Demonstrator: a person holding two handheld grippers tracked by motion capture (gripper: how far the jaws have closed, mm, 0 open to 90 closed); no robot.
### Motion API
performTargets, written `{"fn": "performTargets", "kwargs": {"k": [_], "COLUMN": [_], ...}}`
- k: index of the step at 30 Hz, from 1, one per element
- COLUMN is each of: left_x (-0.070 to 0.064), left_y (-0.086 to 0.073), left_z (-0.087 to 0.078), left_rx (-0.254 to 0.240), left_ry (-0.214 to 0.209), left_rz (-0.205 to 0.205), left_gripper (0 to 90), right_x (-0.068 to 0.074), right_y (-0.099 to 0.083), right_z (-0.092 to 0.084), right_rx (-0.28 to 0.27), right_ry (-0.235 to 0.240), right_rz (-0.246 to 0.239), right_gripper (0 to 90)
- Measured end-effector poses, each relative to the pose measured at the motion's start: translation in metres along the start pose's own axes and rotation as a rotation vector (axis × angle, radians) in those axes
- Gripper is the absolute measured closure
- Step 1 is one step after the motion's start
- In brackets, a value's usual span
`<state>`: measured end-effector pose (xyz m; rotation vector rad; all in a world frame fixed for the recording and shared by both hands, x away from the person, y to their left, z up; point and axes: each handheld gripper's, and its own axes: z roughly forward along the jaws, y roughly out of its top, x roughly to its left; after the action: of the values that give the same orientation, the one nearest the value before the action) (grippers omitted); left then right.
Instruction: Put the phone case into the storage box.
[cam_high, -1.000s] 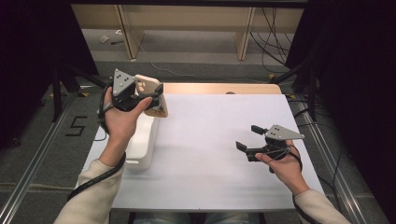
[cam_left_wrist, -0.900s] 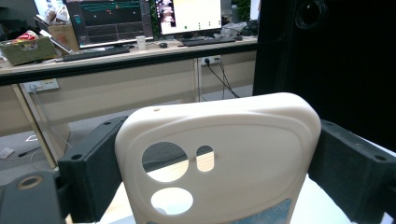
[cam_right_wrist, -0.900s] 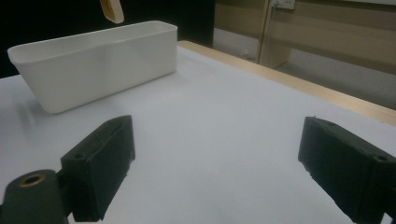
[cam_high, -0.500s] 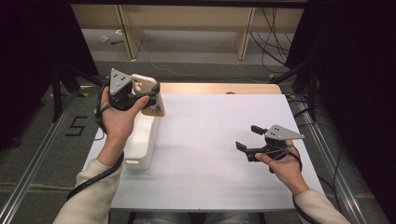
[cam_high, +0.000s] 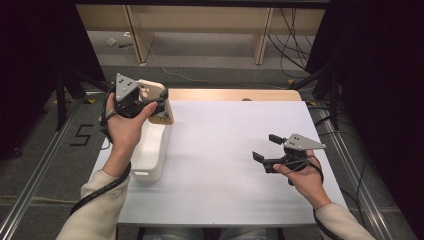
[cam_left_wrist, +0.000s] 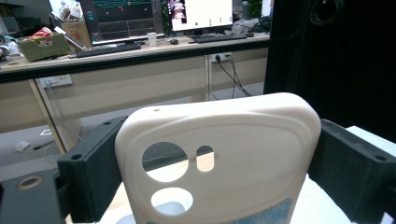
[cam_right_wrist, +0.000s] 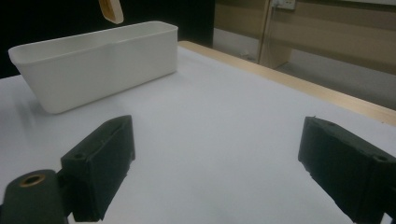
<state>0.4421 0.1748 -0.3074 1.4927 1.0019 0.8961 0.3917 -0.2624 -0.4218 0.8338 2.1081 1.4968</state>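
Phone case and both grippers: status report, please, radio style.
Left gripper shut on cream phone case, held above white bin. Right gripper open, empty, over the table. Nothing in the way.

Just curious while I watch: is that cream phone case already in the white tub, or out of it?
Out. The left gripper holds the phone case above the white tub.

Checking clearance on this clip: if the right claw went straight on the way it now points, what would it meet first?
Probably the white bin. The right claw stands open and empty above the white table, and the bin's long wall lies ahead, slightly left of centre. Nothing stands between, though depth is hard to judge.
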Motion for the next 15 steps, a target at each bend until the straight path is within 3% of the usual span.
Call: {"fn": "performTargets", "kwargs": {"k": [15], "left_x": [0.0056], "left_y": [-0.0022], "left_z": [0.0008], "left_rx": [0.013], "left_ry": [0.017], "left_rz": [-0.001], "left_gripper": [10.4], "right_x": [-0.0001], "right_y": [-0.0002], "right_z": [0.0001], "right_rx": [0.001], "right_ry": [0.000], "right_rz": [0.000], "right_gripper": [11.9]}}
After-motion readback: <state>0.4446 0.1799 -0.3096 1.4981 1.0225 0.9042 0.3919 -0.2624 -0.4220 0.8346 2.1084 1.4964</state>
